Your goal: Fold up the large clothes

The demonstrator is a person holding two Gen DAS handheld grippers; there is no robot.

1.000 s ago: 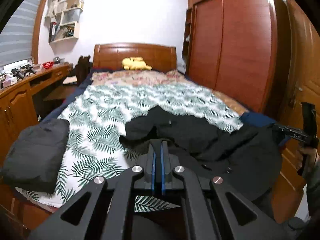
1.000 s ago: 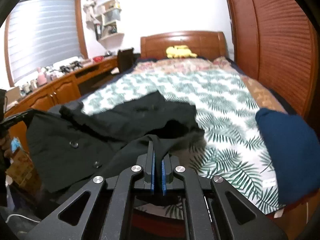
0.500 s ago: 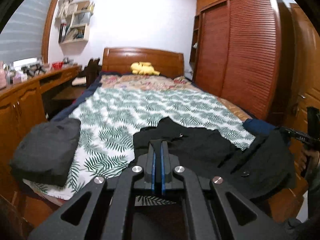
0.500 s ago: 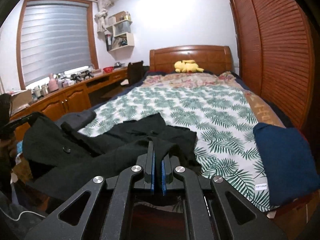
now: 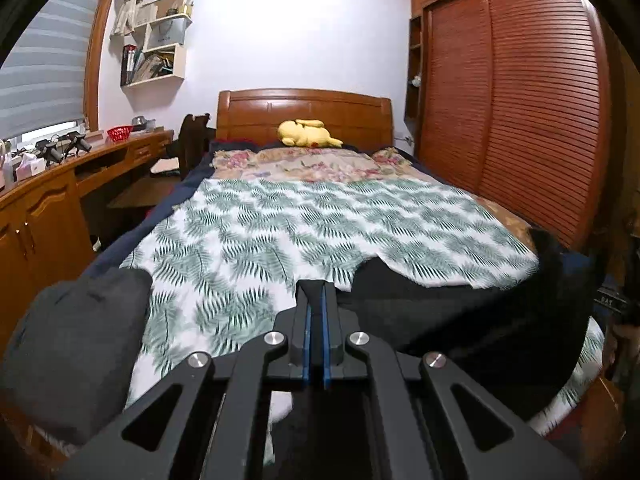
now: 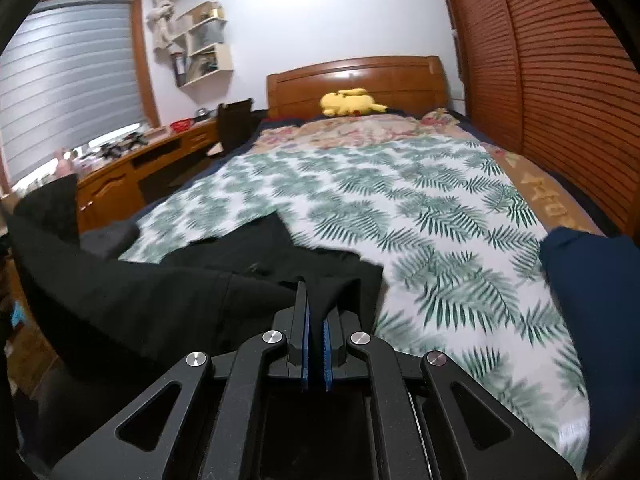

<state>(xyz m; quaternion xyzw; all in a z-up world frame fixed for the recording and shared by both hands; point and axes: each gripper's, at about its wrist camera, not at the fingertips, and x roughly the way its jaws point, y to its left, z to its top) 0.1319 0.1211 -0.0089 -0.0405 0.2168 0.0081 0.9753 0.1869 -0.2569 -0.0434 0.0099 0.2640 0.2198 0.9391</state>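
Leaf-print bed (image 5: pixel 280 240), grey bundle (image 5: pixel 72 340), navy bundle (image 6: pixel 592 300)

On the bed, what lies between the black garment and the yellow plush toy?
Only bedding: the leaf-print sheet, then a floral cover, between the black garment and the yellow plush toy; both wrist views show it.

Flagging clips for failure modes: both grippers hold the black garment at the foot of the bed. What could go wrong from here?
1. The black garment sags off the bed edge between the grips; it may slide floorward.
2. The left gripper and the right gripper pinch only small bits of cloth; a tug could slip it free.
3. It could drag across the folded navy garment or the grey garment.
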